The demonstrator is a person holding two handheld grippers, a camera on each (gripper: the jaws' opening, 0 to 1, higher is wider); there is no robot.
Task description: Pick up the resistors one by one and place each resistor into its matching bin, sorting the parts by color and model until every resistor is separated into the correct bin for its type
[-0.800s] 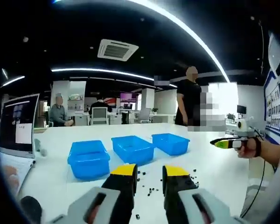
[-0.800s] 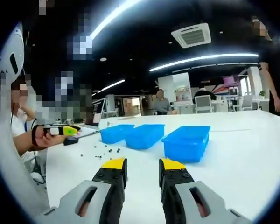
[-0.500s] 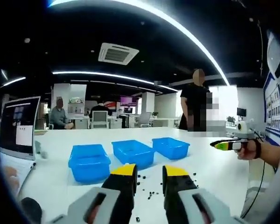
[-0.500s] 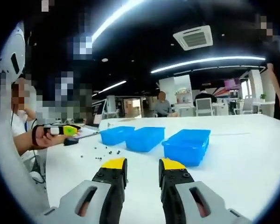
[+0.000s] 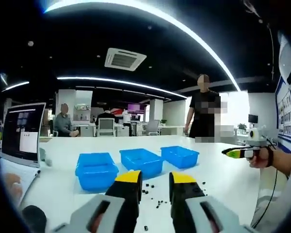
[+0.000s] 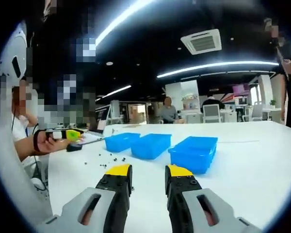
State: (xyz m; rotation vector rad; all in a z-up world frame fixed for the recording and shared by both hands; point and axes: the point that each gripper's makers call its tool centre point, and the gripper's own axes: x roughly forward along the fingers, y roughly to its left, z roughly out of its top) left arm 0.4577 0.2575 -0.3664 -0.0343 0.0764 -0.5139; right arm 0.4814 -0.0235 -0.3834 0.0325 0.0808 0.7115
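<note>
I hold my left gripper [image 5: 152, 178] above the white worktop [image 5: 223, 174] with its jaws parted a narrow gap and nothing between them. The resistors [image 5: 157, 203] lie scattered as small dark specks on the worktop just ahead of and under that gap, some showing between the two jaws (too small for me to make out colour, model or which way any one lies). Beyond them sit three blue bins [image 5: 141, 160] in a row, near the scatter and all open upward.

My right gripper [image 6: 149, 171] is likewise parted a little and empty. From its side the resistors lie well off to the left, ahead of my other hand, with the bins ahead. So I judge the left gripper is the nearer one for the first pick: straight forward and down.

I can read no labels or writing on the bins or parts.
</note>
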